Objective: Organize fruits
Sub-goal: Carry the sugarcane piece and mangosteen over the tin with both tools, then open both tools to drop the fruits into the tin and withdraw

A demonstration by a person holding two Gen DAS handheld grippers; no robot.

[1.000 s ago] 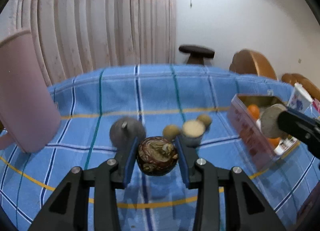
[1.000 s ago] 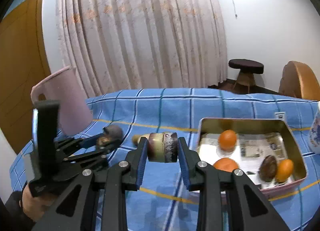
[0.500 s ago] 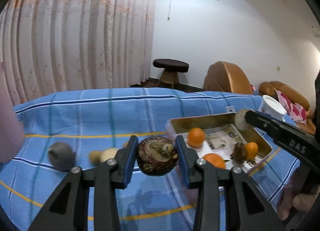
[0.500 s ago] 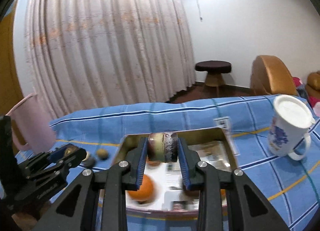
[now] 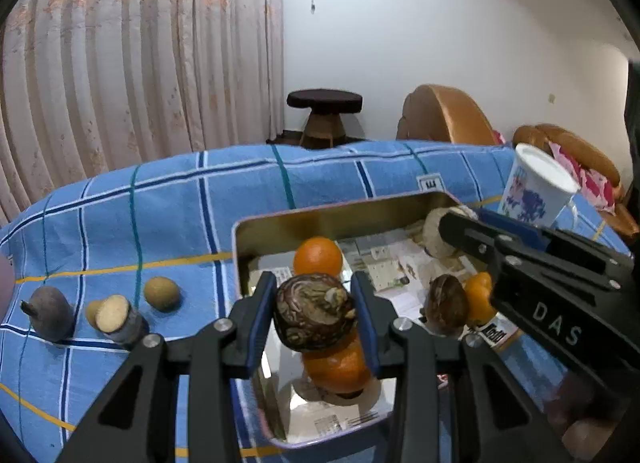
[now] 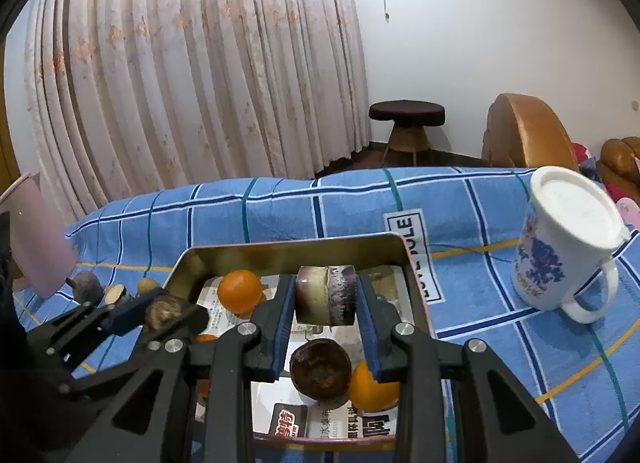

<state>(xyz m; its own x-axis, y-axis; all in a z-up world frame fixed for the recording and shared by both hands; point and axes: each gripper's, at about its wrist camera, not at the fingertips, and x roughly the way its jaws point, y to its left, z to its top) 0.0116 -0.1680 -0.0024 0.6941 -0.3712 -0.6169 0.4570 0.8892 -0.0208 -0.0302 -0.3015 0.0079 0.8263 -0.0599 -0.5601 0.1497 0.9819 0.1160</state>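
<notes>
My left gripper (image 5: 315,317) is shut on a dark brown wrinkled fruit (image 5: 314,317) and holds it above the near left part of the metal tin (image 5: 320,219). My right gripper (image 6: 326,301) is shut on a cut purple-and-cream fruit piece (image 6: 326,295) above the same tin (image 6: 288,249). The tin is lined with newspaper and holds oranges (image 5: 318,255) and another brown fruit (image 6: 320,367). The right gripper shows at the right of the left wrist view (image 5: 448,233). The left gripper shows at the left of the right wrist view (image 6: 168,311).
On the blue checked cloth left of the tin lie a grey fruit (image 5: 50,313), a cut piece (image 5: 116,317) and a small brown fruit (image 5: 161,293). A white lidded mug (image 6: 568,247) stands right of the tin. A pink jug (image 6: 34,247) stands far left.
Both grippers have carried their fruits to the right, from over the loose fruits on the cloth to above the tin. Both stay shut on them.
</notes>
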